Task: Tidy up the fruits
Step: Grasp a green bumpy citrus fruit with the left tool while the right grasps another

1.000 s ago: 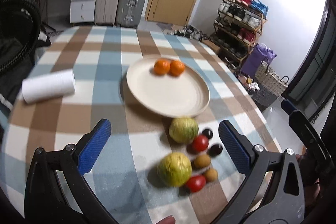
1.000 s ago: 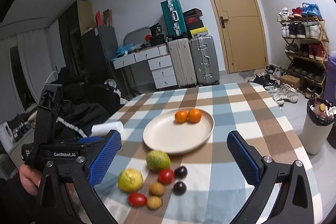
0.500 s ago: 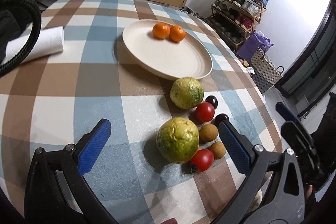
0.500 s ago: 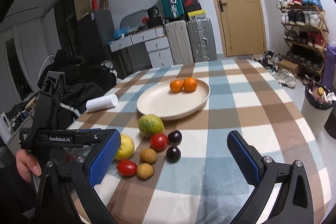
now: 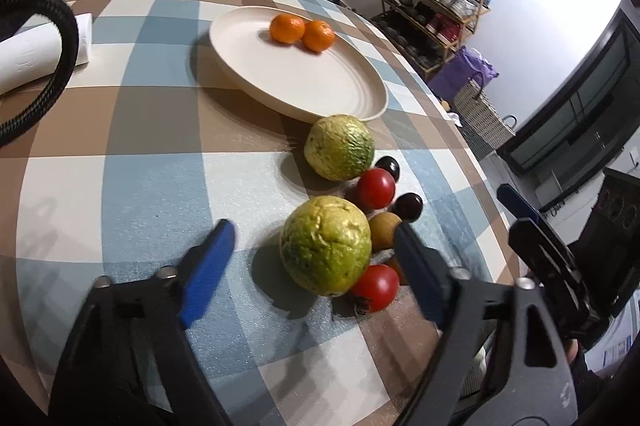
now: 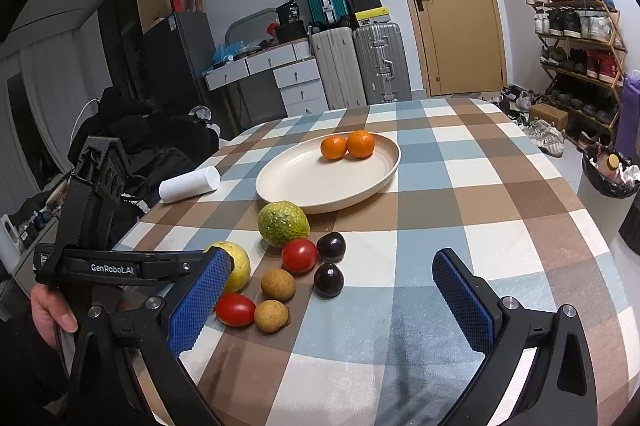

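On the left of the checked table [image 6: 460, 162], the left gripper [image 5: 312, 246] has its fingers apart on either side of the nearer green-yellow fruit [image 5: 325, 245], not yet touching it. Right of that, a second green fruit [image 6: 283, 223], two tomatoes, two dark plums and two small brown fruits lie loose in a cluster. Beyond them the plate [image 6: 296, 186] holds only two oranges [image 6: 347, 145], so most of the sorting seems left. The right gripper [image 6: 332, 302] hovers wide apart and empty.
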### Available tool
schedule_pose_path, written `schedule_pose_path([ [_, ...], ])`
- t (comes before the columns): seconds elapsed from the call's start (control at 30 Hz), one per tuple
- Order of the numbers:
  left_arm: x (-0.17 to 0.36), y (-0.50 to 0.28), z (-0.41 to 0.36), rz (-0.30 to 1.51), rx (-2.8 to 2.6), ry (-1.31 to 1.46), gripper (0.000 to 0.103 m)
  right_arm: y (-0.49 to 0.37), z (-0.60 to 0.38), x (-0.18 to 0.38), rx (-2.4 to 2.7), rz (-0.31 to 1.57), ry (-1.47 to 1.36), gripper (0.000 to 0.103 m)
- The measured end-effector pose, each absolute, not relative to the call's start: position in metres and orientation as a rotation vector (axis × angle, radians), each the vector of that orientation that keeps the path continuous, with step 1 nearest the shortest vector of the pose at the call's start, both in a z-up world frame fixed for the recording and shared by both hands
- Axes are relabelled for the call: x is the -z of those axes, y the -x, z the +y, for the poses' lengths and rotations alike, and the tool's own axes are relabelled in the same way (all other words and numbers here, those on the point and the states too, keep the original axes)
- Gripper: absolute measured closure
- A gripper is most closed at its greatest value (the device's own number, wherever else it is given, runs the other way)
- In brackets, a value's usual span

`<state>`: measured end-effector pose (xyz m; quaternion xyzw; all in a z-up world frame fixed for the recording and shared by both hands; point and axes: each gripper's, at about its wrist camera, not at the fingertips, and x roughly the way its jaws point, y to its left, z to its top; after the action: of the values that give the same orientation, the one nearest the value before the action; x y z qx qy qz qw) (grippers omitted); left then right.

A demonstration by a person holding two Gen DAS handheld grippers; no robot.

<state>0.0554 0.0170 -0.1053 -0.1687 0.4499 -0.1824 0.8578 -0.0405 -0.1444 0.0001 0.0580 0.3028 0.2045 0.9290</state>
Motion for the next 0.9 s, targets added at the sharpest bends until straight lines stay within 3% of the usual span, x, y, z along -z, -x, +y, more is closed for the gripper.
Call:
schedule_pose_path([
  [0.07, 0.106, -0.057, 0.014, 0.955, 0.417, 0.343, 0.059, 0.04, -0.144, 0.001, -0.423, 0.623, -0.12, 0.0],
  [0.9, 0.077, -0.035, 0.054, 0.829, 0.383, 0.359, 0.059, 0.006, -0.116, -0.004, -0.528, 0.7, -0.138, 0.0],
])
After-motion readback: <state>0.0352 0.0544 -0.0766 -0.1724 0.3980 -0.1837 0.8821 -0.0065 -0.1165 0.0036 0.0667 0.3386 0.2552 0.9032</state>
